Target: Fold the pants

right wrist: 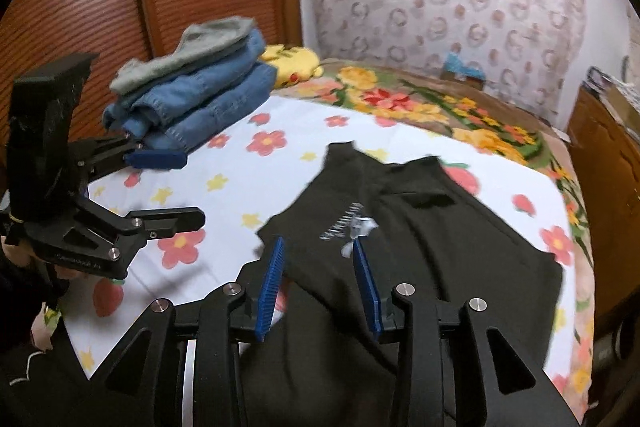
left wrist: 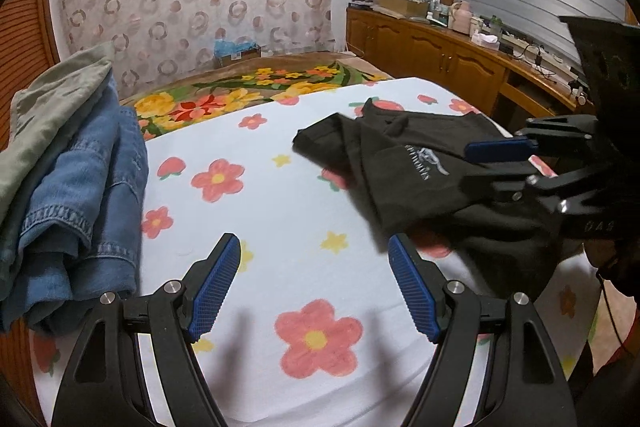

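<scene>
1. One pair of black pants (right wrist: 420, 239) lies partly folded on the flowered bedsheet (left wrist: 256, 211), toward the bed's right side, with a printed logo (right wrist: 348, 231) facing up.
2. Risk, as I judge it: the top layer sits loose and rumpled, so a careless pull could drag the fold open or skew its edges.
3. Another risk: the pants reach near the bed's edge, so a shove that way could slide them off.
4. Right tool (right wrist: 320, 279): jaws partly apart above the cloth near the logo, pads not pressing on it, gripping nothing.
5. Left tool (left wrist: 314, 287): jaws wide apart over bare sheet, empty, touching nothing.
6. Further left, a stack of folded jeans (left wrist: 84, 195) under a grey-green garment (left wrist: 52, 107) stands well apart.
</scene>
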